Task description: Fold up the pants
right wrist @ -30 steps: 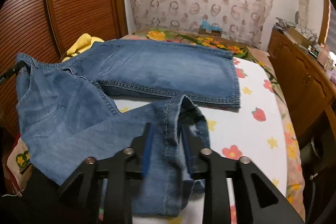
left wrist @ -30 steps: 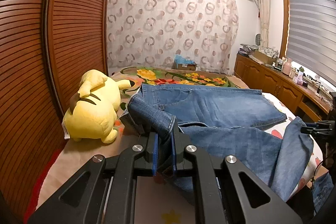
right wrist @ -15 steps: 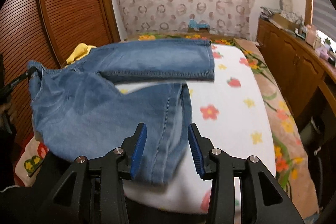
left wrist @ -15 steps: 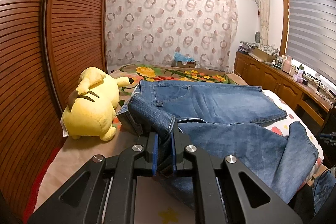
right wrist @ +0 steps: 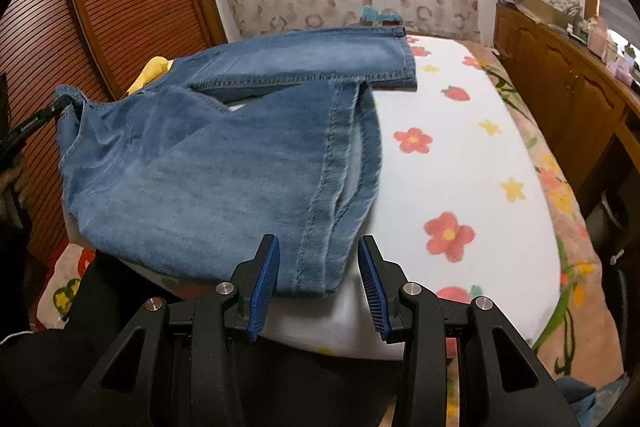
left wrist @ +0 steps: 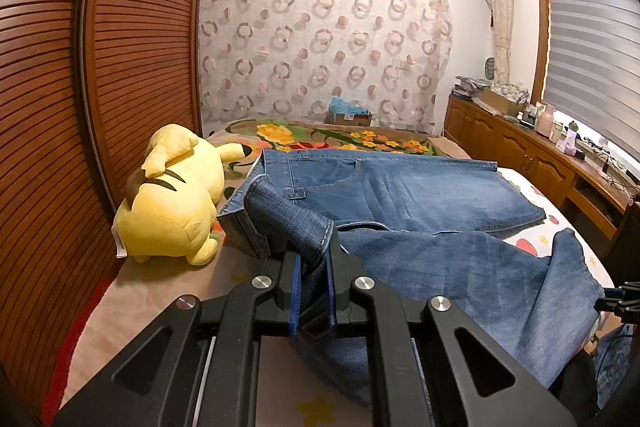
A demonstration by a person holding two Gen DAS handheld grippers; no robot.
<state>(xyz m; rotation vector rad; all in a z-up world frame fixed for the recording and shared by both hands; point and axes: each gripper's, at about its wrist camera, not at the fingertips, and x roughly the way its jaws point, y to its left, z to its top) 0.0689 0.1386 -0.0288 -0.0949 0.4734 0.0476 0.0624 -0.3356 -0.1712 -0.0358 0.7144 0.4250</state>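
Your left gripper [left wrist: 313,277] is pinching the waistband of the jeans [left wrist: 420,195], which lie spread across the bed [right wrist: 460,155]. Right gripper [right wrist: 318,287] is spread, gripping nothing, near leg hem just ahead. Tug left now and that loose leg probably slides off the edge.

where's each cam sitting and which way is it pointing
Left wrist: sits on the left hand-held gripper, looking along the bed toward the curtain; its fingers are shut on the jeans waistband beside a yellow plush toy.
Right wrist: sits on the right hand-held gripper, angled down over the near jeans leg hem toward the same curtain; its jaws are open, touching no denim.
Shared: the jeans, bed, curtain, wooden slatted doors; each view catches the other gripper at its edge.
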